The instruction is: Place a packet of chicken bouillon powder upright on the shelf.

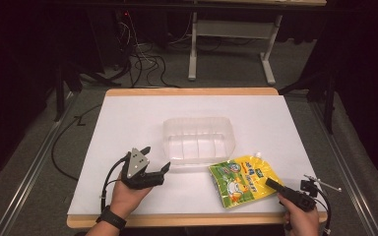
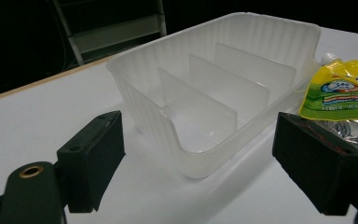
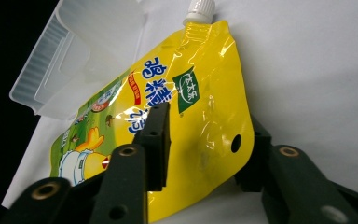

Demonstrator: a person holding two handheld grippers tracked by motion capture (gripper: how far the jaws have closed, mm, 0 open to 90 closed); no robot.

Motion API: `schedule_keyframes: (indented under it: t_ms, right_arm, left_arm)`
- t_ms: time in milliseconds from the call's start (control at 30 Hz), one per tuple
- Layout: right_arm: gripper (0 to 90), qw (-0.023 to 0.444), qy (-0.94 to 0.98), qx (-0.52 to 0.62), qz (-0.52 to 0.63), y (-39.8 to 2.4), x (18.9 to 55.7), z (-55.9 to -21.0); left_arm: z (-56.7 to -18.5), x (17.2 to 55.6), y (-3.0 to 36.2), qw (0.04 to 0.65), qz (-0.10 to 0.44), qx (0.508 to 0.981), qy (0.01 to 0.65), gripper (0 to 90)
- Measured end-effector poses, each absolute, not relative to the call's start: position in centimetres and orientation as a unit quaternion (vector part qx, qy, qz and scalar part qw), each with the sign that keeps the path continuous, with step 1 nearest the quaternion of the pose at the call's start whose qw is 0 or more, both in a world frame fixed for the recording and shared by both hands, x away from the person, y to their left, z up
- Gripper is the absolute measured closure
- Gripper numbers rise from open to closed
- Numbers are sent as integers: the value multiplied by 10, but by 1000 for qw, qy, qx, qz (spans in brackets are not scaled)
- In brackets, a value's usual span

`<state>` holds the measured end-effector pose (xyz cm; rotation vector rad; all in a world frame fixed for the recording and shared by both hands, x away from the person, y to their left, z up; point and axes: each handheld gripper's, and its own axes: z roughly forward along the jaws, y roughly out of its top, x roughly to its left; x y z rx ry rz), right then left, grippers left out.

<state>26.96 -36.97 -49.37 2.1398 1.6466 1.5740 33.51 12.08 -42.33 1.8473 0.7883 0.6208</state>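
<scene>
**Desk:** Table (image 1: pixel 128 113) under white sheet, seen from above. Placement of the main items?

**Photographer:** Clear plastic bin (image 1: pixel 199 140) at centre, split by three upright dividers into compartments, all bare. Yellow spout pouch (image 1: pixel 241 179) just beside the bin's near right corner, lying flat on the sheet, printed face up, white cap (image 1: pixel 259 155) pointing toward the bin. Near edge of the pouch close to the table's front edge.

**Desk:** And the right tongs (image 1: pixel 271 184)?

**Photographer:** Held in the right hand (image 1: pixel 302 219) at the near right corner of the table, tips at the pouch's bottom right corner. From the right gripper view: right tongs (image 3: pixel 207 126) set part-way apart, astride that corner of the pouch (image 3: pixel 200 116), one jaw lying over the printed face, the other partly hidden behind the pouch's edge. No squeeze on the film to be seen. Cap (image 3: pixel 199 10) at the far end, bin's ribbed wall beyond and to one side.

**Desk:** Left side?

**Photographer:** Left tongs (image 1: pixel 157 157) in the left hand (image 1: pixel 128 196), black watch (image 1: pixel 110 216) on the wrist, resting low over the sheet, aimed at the bin's near left corner and stopping short of it. Spread wide, gripping nothing. From the left gripper view: left tongs (image 2: pixel 198 140) framing the bin (image 2: pixel 214 93) without touching it, bare sheet under both jaws, pouch (image 2: pixel 345 88) just past the right-hand jaw.

**Desk:** Distance between the two hands?

**Photographer:** Well apart, at opposite ends of the table's near edge.
</scene>
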Motion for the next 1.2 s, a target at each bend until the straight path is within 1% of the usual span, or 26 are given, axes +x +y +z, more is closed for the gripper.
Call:
schedule_keyframes:
  t_ms: [33, 67, 100, 133, 167, 200, 233, 267, 300, 333, 367, 400, 433, 467, 500, 633, 667, 733, 800, 833, 900, 1067, 1100, 1133, 1200]
  right_arm:
    - [651, 8, 527, 685, 504, -370, 270, -494]
    - [692, 11, 529, 684, 502, -369, 271, -494]
    - [758, 12, 532, 686, 496, -369, 272, -494]
    - [890, 10, 528, 685, 502, -372, 273, -493]
    - [900, 7, 528, 683, 505, -372, 273, -492]
    - [900, 7, 528, 683, 505, -372, 273, -492]
    - [900, 17, 532, 682, 502, -372, 273, -489]
    - [900, 43, 541, 677, 498, -371, 273, -481]
    - [900, 43, 541, 677, 498, -371, 273, -481]
    - [900, 68, 545, 672, 497, -372, 272, -475]
    - [900, 78, 547, 670, 496, -372, 272, -471]
    - [900, 78, 547, 670, 496, -372, 272, -471]
    - [900, 95, 548, 666, 498, -374, 271, -466]
    - [900, 95, 548, 666, 498, -374, 271, -466]
    - [900, 117, 553, 660, 495, -377, 270, -459]
    - [900, 139, 551, 654, 499, -380, 269, -450]
    - [900, 155, 553, 650, 498, -382, 268, -443]
    - [900, 170, 555, 645, 497, -382, 268, -437]
    - [900, 175, 555, 642, 499, -382, 268, -435]
    - [900, 194, 555, 637, 499, -382, 266, -428]
    - [900, 199, 550, 636, 503, -382, 265, -426]
    - [900, 247, 548, 613, 512, -377, 258, -406]
    - [900, 247, 548, 613, 512, -377, 258, -406]
    - [900, 265, 545, 602, 520, -374, 257, -398]
    - [900, 279, 548, 590, 523, -370, 256, -392]
  left_arm:
    - [-423, 335, 121, 497, 256, 763, 325, 172]
    - [-423, 334, 121, 497, 258, 762, 325, 172]
    - [-423, 334, 122, 497, 258, 762, 325, 172]
    - [-423, 333, 123, 495, 260, 763, 325, 172]
    - [-423, 333, 123, 494, 260, 763, 325, 172]
    - [-423, 333, 123, 494, 260, 763, 325, 172]
    - [-423, 333, 124, 494, 261, 762, 326, 172]
    - [-423, 333, 126, 494, 261, 762, 328, 172]
    - [-423, 333, 126, 494, 261, 762, 328, 172]
    - [-424, 333, 127, 492, 263, 762, 329, 172]
    - [-424, 333, 129, 491, 263, 762, 332, 172]
    - [-424, 333, 129, 491, 263, 762, 332, 172]
    - [-425, 332, 130, 490, 264, 761, 333, 175]
    - [-424, 332, 131, 488, 262, 763, 334, 175]
    - [-425, 332, 133, 488, 259, 761, 338, 181]
    - [-426, 331, 136, 485, 260, 762, 341, 186]
    - [-426, 330, 138, 483, 261, 762, 343, 187]
    - [-427, 330, 140, 483, 261, 762, 345, 187]
    - [-427, 329, 142, 482, 261, 762, 346, 188]
    - [-427, 329, 142, 482, 261, 761, 348, 188]
    - [-427, 329, 144, 482, 261, 760, 349, 188]
    - [-426, 327, 145, 483, 265, 758, 349, 191]
    - [-426, 326, 145, 483, 265, 758, 349, 191]
    - [-426, 326, 145, 482, 264, 759, 349, 191]
    - [-426, 326, 146, 481, 266, 759, 349, 191]
